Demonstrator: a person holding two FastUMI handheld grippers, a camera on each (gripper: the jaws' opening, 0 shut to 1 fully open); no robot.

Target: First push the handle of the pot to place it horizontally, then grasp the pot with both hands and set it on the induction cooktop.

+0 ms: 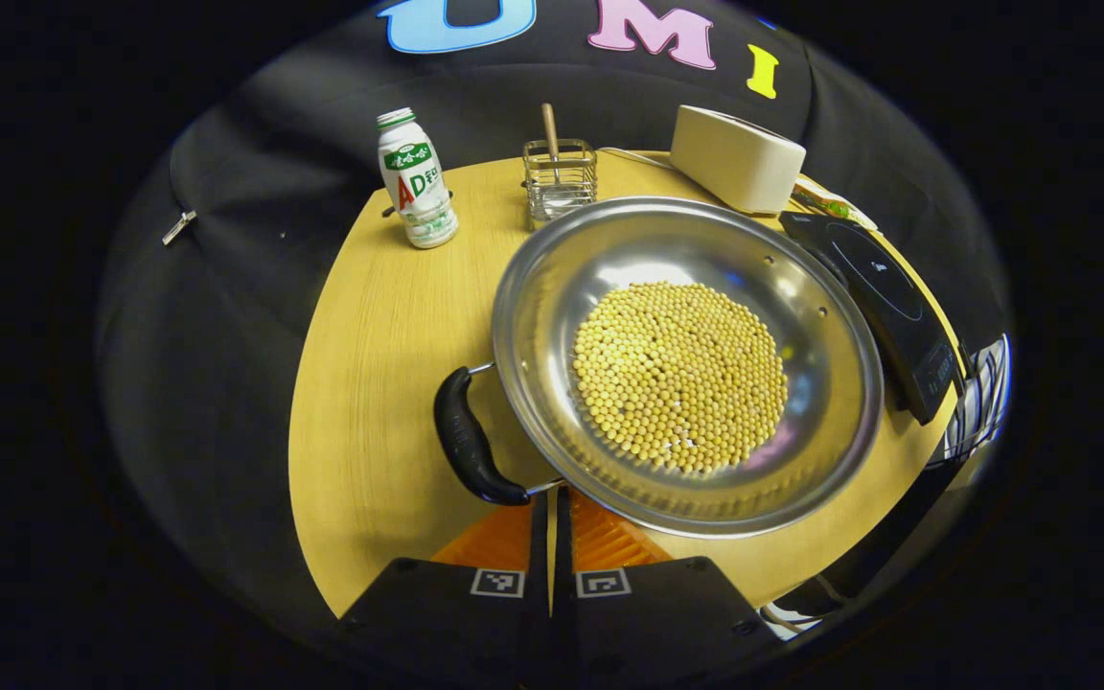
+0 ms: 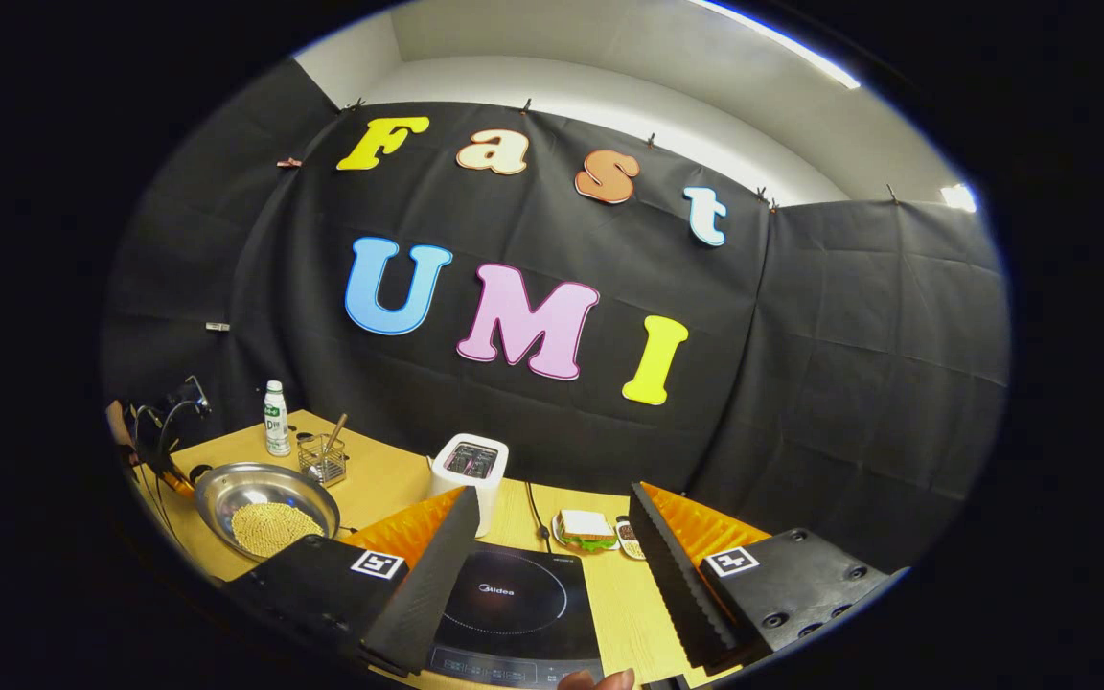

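A steel pot [image 1: 801,287] holding yellow beans [image 1: 678,376] sits on the round wooden table [image 1: 370,402]. Its black handle [image 1: 464,441] points to the lower left in the left gripper view. My left gripper [image 1: 550,510] is shut with nothing between its fingers, its tips right beside the handle's near end and under the pot's rim. The black induction cooktop [image 1: 887,297] lies just right of the pot. In the right gripper view my right gripper [image 2: 552,496] hangs wide open above the cooktop [image 2: 514,599]. There the pot [image 2: 264,513] lies far left, with the left gripper [image 2: 169,465] behind it.
At the table's back stand a white drink bottle [image 1: 415,179], a wire holder [image 1: 560,182] with a wooden stick, and a cream toaster [image 1: 736,158]. A sandwich [image 2: 586,529] lies behind the cooktop. The table's near edge curves just left of my left gripper.
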